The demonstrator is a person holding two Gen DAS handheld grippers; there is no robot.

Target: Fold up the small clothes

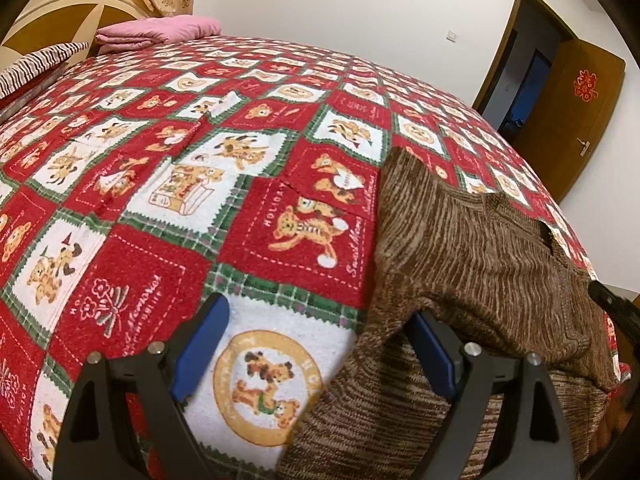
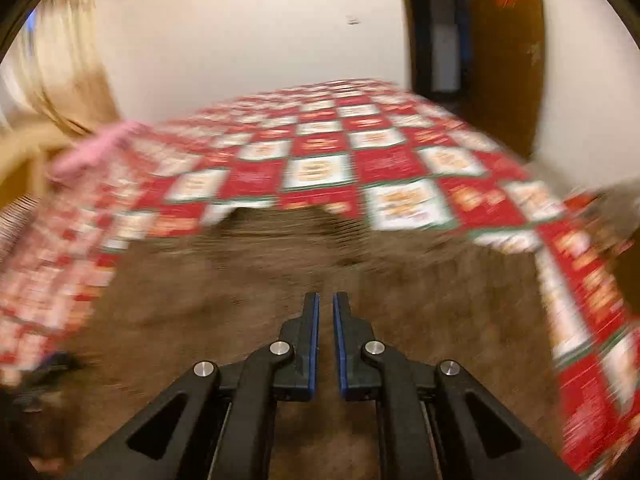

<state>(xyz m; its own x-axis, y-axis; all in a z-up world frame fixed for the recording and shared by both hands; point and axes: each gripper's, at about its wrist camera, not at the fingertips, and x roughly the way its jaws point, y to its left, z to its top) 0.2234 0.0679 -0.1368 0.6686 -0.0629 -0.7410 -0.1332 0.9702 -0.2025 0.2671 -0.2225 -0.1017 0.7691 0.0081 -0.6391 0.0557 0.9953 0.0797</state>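
My left tongs [image 1: 320, 360] stand wide apart over the bedspread [image 1: 168, 216], nothing between them. The brown knit sweater [image 1: 472, 248] lies just to their right, its edge running under the right finger. My right tongs [image 2: 326, 300] are drawn nearly together above the same sweater [image 2: 248, 300]. Only a thin slit shows between the pads [image 2: 316, 328], and through the blur I cannot tell whether any knit is caught there.

The risk, as I judge it: if the right pair has pinched only a thin fold or nothing, the knit slips free when I lift. The left pair, holding nothing, lets the garment drag and bunch (loose knit stretches easily).

Well ahead of the left tongs lie a pink folded cloth [image 1: 156, 30] and a striped pillow [image 1: 40, 64]; beyond to the right is a wooden door [image 1: 576, 116]. Nothing blocks the fold.
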